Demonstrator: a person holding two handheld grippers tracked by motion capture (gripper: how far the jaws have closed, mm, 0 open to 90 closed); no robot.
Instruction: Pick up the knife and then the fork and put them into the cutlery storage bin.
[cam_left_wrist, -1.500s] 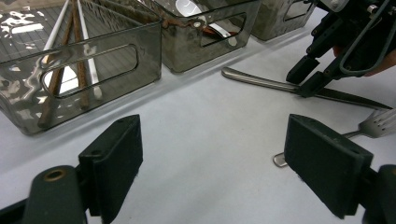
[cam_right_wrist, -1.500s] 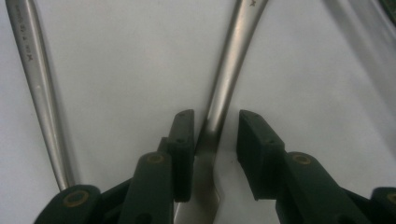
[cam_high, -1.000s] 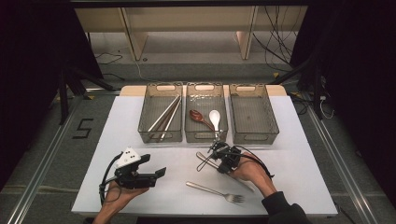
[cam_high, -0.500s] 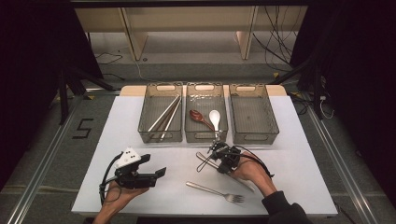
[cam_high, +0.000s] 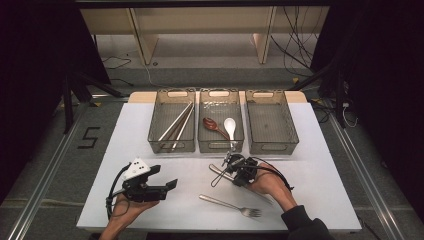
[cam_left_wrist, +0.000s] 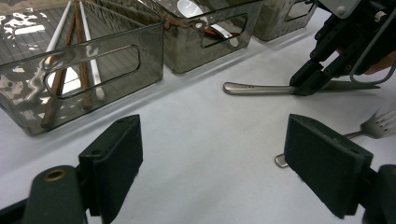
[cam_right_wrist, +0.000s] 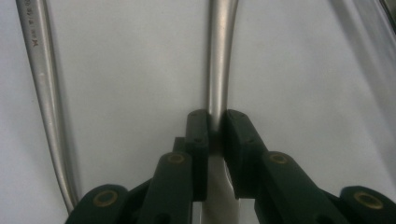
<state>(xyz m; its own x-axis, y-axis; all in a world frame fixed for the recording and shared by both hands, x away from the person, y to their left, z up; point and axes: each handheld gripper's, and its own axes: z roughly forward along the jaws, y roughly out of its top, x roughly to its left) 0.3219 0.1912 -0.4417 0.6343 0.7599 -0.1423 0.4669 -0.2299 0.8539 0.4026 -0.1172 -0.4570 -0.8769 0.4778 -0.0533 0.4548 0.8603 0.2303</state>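
Right gripper (cam_high: 231, 161) low over the white counter (cam_high: 330, 185), just in front of the middle bin; fingers (cam_right_wrist: 198, 135) clenched on the slim silver metal knife (cam_right_wrist: 218, 60), pads pressing either side of its handle. Knife lying flat on the counter, handle end (cam_left_wrist: 243, 88) sticking out beyond the gripper, blade (cam_high: 260, 196) running back under the hand. Second polished metal handle (cam_right_wrist: 44, 93) alongside in the right gripper view, apart from the grip.

Left gripper (cam_high: 167, 186) held at the near left of the counter, well apart from the knife; fingers (cam_left_wrist: 116, 158) released, spread wide, bare counter between them.

Silver metal fork (cam_high: 230, 205) flat on the counter, near the front edge, between the two hands, untouched.

Three clear grey plastic bins in a row at the far side: left bin (cam_high: 155, 137) with chopsticks (cam_high: 176, 122); middle bin (cam_high: 220, 146) with a brown spoon (cam_high: 212, 125) and a white spoon (cam_high: 230, 125) side by side; right bin (cam_high: 272, 145) beside it.
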